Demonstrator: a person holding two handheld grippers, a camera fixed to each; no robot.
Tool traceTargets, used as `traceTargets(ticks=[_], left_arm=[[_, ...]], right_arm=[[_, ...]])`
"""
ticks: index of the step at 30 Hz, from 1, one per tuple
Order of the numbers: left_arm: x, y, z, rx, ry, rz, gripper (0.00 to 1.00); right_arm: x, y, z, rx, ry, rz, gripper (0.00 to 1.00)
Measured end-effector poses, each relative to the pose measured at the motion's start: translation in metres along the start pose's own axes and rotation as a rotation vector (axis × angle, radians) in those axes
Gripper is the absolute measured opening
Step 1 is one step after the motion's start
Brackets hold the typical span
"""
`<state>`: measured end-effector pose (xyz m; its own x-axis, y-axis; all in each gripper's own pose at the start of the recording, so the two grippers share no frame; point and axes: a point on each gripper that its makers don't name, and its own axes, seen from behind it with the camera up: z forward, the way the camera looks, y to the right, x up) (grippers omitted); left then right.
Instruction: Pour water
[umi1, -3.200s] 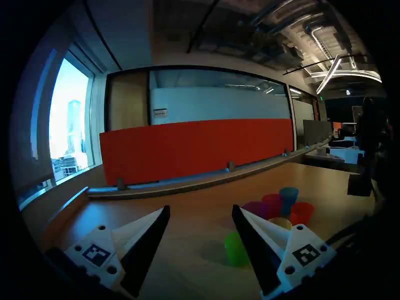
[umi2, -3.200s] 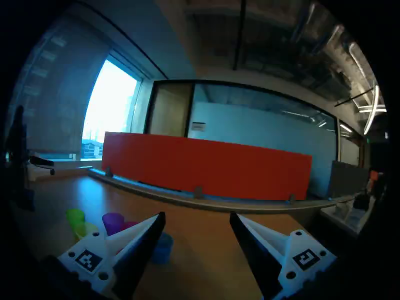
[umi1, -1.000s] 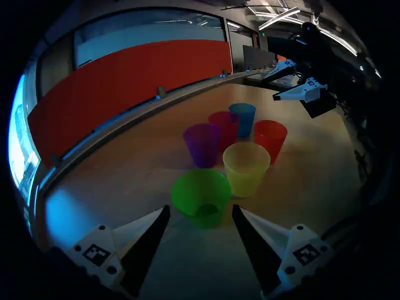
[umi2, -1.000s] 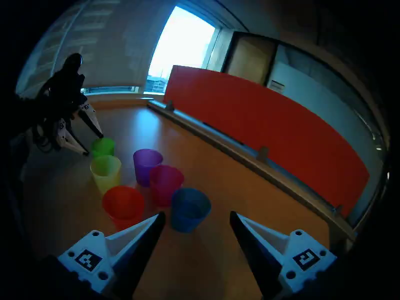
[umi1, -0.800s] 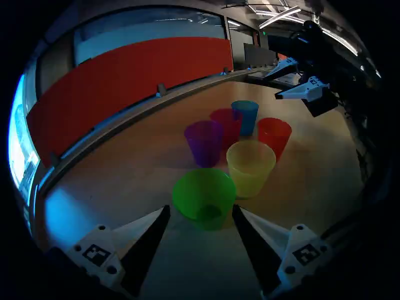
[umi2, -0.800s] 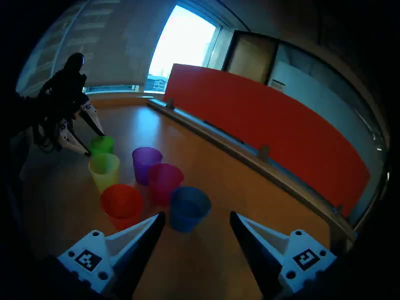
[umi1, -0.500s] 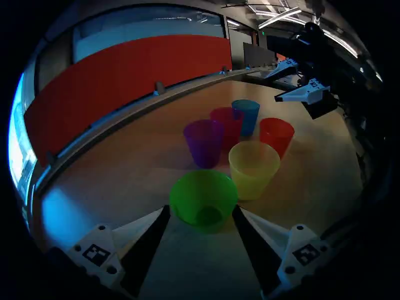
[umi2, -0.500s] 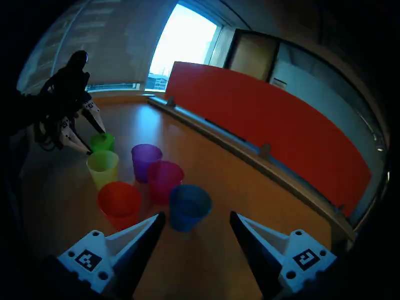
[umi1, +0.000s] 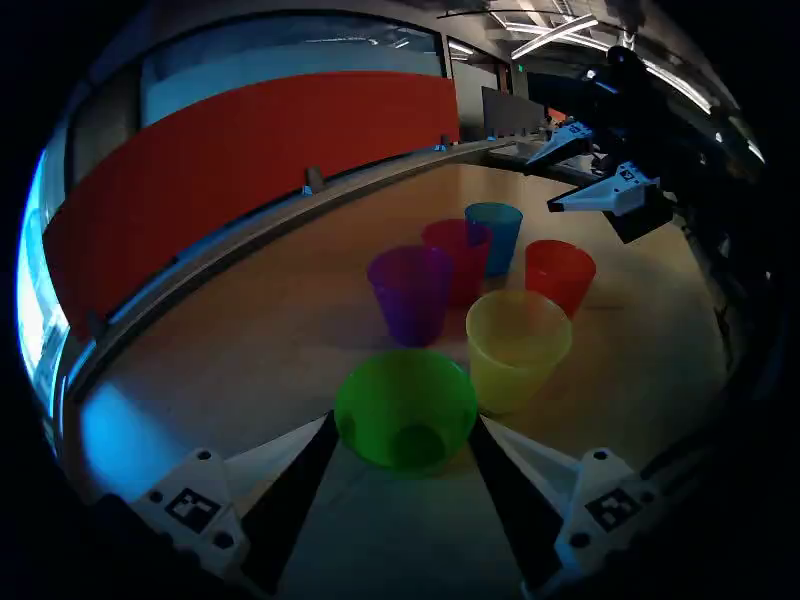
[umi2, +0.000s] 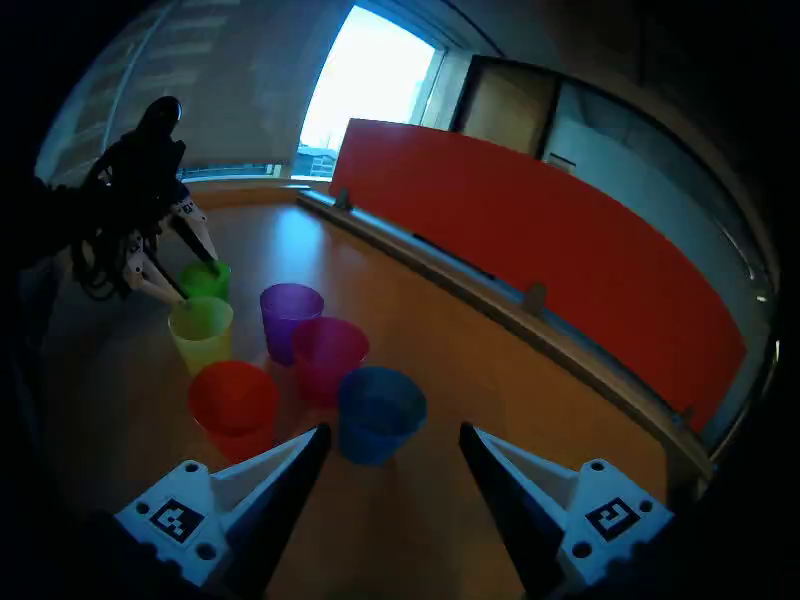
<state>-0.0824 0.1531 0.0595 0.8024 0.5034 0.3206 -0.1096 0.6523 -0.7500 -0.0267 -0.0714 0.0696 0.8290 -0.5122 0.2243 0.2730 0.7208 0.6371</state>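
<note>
The left tongs (umi1: 400, 420) were spread open, one finger on each side of the green cup (umi1: 405, 405). That cup stood upright on the wooden worktop (umi1: 270, 330), right between the fingertips; whether either finger touched its wall could not be told. Just past the green cup, to its right in the left gripper view, stood the yellow cup (umi1: 518, 345), near it but apart. Straight beyond the green cup was the purple cup (umi1: 410, 292). Farther from the green cup came the red cup (umi1: 559, 275) and the pink cup (umi1: 457, 255). The blue cup (umi1: 493, 232) was the farthest of the cluster from the green cup. All six stood upright, mouths up.

Across the cluster from the green cup, the right tongs (umi2: 393, 430) were open too and held nothing. In the right gripper view the blue cup sat just ahead of their fingertips, not between them. Well beyond the green cup, a red partition (umi1: 250, 150) ran along the far edge of the worktop, with a bright window (umi2: 370, 90) at one end.
</note>
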Motion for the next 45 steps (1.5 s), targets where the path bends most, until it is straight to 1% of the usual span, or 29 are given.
traceTargets(ticks=[11,15,23,29,35,38,45], left_arm=[[0.006,0.000,0.005,-0.005,0.004,0.003,0.92],[0.006,0.001,0.005,-0.009,0.005,0.001,0.89],[0.006,0.004,0.003,-0.014,0.008,0.011,0.87],[0.010,0.003,-0.003,-0.011,0.035,-0.013,0.87],[0.018,0.000,-0.012,0.007,0.063,-0.024,0.87],[0.019,0.000,-0.016,0.008,0.068,-0.030,0.87],[0.022,0.000,-0.025,0.019,0.071,-0.017,0.87]], right_arm=[[-0.001,0.001,0.001,-0.003,0.002,0.002,1.00],[-0.001,0.002,0.000,-0.005,0.004,0.003,1.00],[-0.002,0.003,0.002,-0.008,0.008,0.011,1.00],[-0.004,0.002,0.006,-0.002,0.005,0.019,1.00],[-0.007,0.000,0.014,0.012,-0.002,0.034,1.00],[-0.009,-0.002,0.019,0.024,-0.010,0.039,1.00],[-0.016,-0.008,0.030,0.045,-0.032,0.048,1.00]])
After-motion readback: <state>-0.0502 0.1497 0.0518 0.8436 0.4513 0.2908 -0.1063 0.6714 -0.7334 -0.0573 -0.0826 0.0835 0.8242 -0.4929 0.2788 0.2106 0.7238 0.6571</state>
